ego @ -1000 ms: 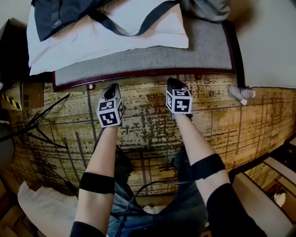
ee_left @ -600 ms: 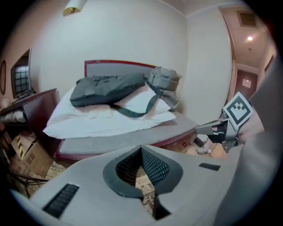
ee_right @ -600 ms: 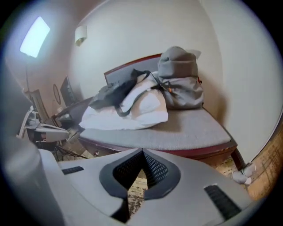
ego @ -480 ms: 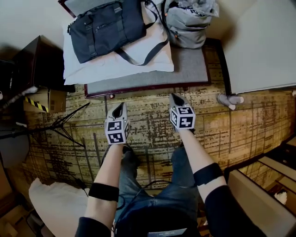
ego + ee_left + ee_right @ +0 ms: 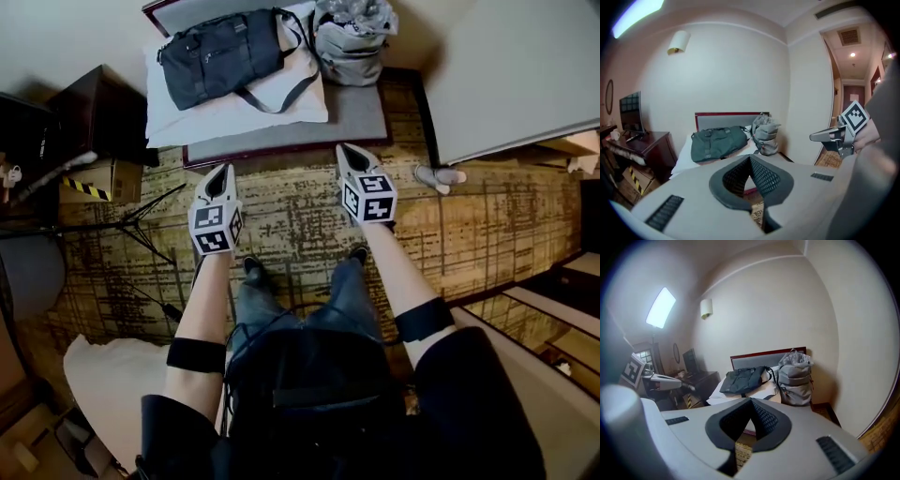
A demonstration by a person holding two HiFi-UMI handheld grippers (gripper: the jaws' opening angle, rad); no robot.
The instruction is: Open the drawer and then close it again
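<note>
Holding the left gripper (image 5: 226, 172) and the right gripper (image 5: 344, 150) side by side above the patterned carpet (image 5: 291, 220), each with jaws pressed fully together and gripping nothing. Ahead of both and lower down, facing a bed (image 5: 361, 117) with a dark duffel bag (image 5: 220, 56) and a grey backpack (image 5: 347, 42) on it. Off to the left of the left gripper, well apart from it, a dark wooden desk (image 5: 98, 108); cannot make out a drawer on it

Two claws (image 5: 223, 172) (image 5: 343, 151), one dark duffel bag (image 5: 220, 56), one grey backpack (image 5: 349, 42)
</note>
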